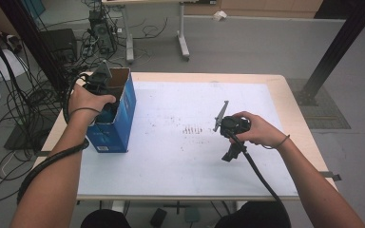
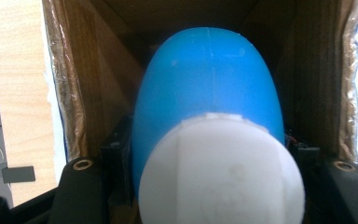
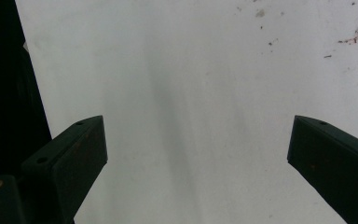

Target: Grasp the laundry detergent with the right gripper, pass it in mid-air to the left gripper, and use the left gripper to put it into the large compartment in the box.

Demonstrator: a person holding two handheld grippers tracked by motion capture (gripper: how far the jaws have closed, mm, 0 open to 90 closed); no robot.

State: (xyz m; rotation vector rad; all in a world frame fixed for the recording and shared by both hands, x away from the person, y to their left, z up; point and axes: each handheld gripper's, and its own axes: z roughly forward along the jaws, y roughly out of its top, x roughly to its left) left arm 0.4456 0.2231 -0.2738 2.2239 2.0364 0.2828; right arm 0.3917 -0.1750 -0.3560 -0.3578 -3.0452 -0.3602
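One blue cardboard box [image 1: 115,118] stands upright near the left edge of the desk [image 1: 180,161], its top open and its brown inner walls showing. The person's left hand [image 1: 89,100] holds the left gripper [image 1: 105,102] pointing down into that opening. In the left gripper view, one blue bottle [image 2: 208,88] with one white cap [image 2: 221,172] sits between the two black jaws, which press on its sides; the bottle's rounded blue body reaches down into the box, between the cardboard walls, and the cap lies nearest the camera. Whether the bottle touches the bottom of the box cannot be told. The right hand [image 1: 259,130] holds the right gripper [image 1: 228,154] well apart from the box, over the white sheet that covers the desk, toward its right half. In the right gripper view its two jaws stand spread wide with nothing between them, above the white surface, which carries a few small reddish specks. One cable trails from each gripper toward the person.
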